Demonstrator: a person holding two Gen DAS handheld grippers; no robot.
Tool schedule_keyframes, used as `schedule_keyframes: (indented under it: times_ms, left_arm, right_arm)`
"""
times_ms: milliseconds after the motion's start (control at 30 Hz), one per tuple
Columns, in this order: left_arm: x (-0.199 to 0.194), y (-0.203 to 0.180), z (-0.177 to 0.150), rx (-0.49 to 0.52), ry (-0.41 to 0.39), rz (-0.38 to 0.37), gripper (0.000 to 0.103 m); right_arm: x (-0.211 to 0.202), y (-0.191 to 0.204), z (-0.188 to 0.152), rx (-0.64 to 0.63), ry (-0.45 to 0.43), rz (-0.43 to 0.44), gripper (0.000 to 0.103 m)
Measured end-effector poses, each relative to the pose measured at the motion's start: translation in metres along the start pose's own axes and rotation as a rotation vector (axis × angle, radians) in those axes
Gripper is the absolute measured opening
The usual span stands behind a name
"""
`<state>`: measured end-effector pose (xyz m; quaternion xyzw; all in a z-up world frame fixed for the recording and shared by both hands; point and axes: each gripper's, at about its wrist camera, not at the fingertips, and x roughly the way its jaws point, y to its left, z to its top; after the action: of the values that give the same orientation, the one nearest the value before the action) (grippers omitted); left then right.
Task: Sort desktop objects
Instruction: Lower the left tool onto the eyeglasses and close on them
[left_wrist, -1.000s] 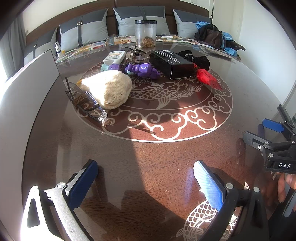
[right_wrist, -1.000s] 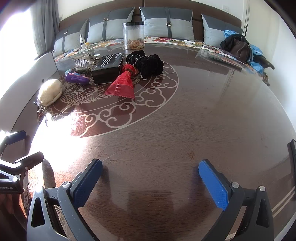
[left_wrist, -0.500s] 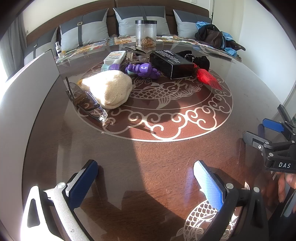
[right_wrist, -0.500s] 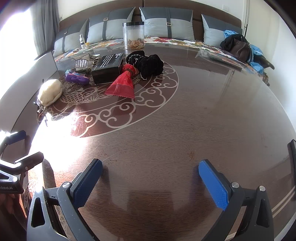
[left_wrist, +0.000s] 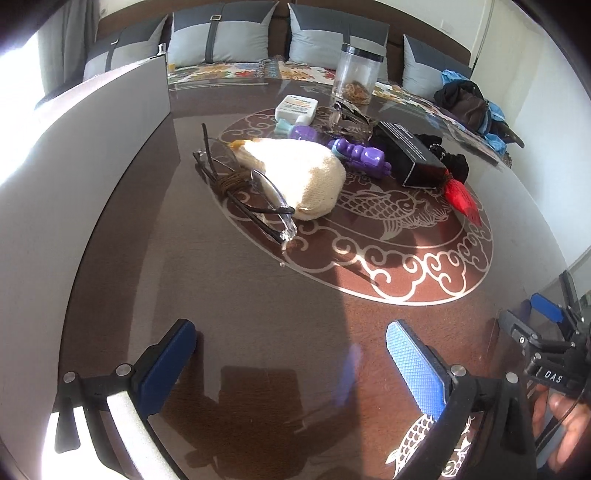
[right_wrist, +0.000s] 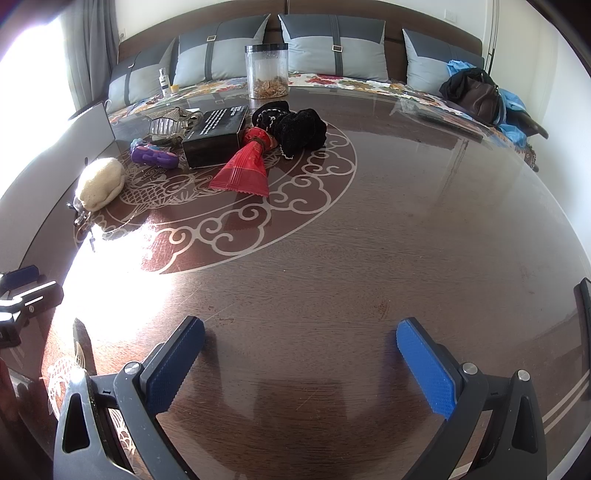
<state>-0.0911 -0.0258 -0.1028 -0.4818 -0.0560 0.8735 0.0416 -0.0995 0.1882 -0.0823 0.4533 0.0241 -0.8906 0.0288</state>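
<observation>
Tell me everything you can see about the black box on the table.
The black box is a flat rectangular carton, apparently cardboard, matte black with small white print on its top face, too small to read. It looks closed and lies flat on the patterned part of the table. The red wrapper lies against one end, the purple toy sits close on the other side, and a black fabric bundle lies just past it. Neither tongs touch it.
</observation>
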Motion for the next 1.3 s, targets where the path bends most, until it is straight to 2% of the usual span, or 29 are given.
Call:
schedule_keyframes:
  times_ms: [133, 233, 367, 433, 533, 633, 767, 1100, 1200, 1300]
  left_arm:
    - [0.002, 0.009, 0.035, -0.029, -0.026, 0.034, 0.103]
    - [0.01, 0.016, 0.057, -0.052, -0.018, 0.065, 0.103]
    - [0.028, 0.025, 0.071, -0.07, 0.017, 0.099, 0.103]
    - [0.039, 0.025, 0.076, -0.066, 0.047, 0.096, 0.103]
    - [0.046, 0.026, 0.079, -0.066, 0.048, 0.095, 0.103]
    - [0.051, 0.034, 0.082, -0.123, 0.05, 0.079, 0.103]
    - [0.047, 0.047, 0.075, -0.262, 0.025, 0.042, 0.103]
    - [0.059, 0.032, 0.081, -0.157, 0.006, 0.124, 0.103]
    - [0.061, 0.031, 0.084, -0.136, 0.006, 0.114, 0.103]
    - [0.058, 0.034, 0.083, -0.173, 0.037, 0.092, 0.103]
  right_arm:
    - [0.0, 0.0, 0.0, 0.0, 0.0, 0.0, 0.103]
    - [0.0, 0.0, 0.0, 0.0, 0.0, 0.0, 0.103]
    - [0.0, 0.0, 0.0, 0.0, 0.0, 0.0, 0.103]
    - [0.0, 0.0, 0.0, 0.0, 0.0, 0.0, 0.103]
    - [0.0, 0.0, 0.0, 0.0, 0.0, 0.0, 0.103]
    - [0.0, 0.0, 0.0, 0.0, 0.0, 0.0, 0.103]
    - [0.0, 0.0, 0.0, 0.0, 0.0, 0.0, 0.103]
    - [-0.001, 0.0, 0.0, 0.0, -0.001, 0.002, 0.103]
    - [-0.001, 0.0, 0.0, 0.0, -0.001, 0.002, 0.103]
    - [0.0, 0.0, 0.0, 0.0, -0.001, 0.002, 0.103]
